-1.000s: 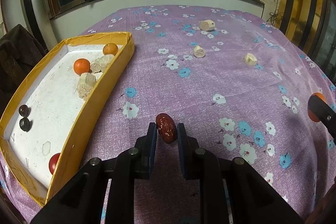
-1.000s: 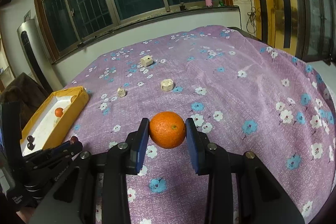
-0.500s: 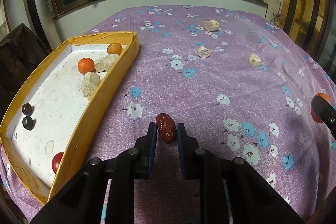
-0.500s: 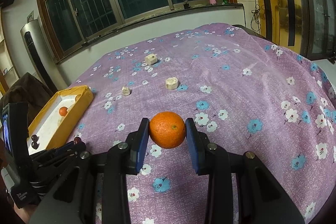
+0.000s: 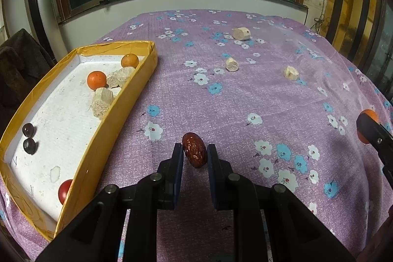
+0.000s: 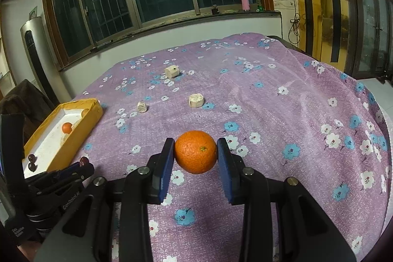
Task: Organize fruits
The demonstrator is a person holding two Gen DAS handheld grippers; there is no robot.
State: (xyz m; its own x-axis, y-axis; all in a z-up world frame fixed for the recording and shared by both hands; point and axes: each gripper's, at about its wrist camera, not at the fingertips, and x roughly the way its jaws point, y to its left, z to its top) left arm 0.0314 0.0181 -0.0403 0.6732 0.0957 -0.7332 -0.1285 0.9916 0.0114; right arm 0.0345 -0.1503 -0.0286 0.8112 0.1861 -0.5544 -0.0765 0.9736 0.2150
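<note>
my left tool (image 5: pixel 195 155) is clamped on a red date (image 5: pixel 194 149) and my right tool (image 6: pixel 195 154) grips an orange (image 6: pixel 196 152), both above the purple flowered tabletop (image 5: pixel 245 95). the yellow tray (image 5: pixel 98 136) lies just left of my left tool, with two oranges (image 5: pixel 96 80), pale chunks (image 5: pixel 103 102) and dark fruits (image 5: pixel 29 140) inside.

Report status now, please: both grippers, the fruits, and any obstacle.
Left gripper shut on red date. Right gripper shut on orange. Yellow tray at left, path clear.
</note>
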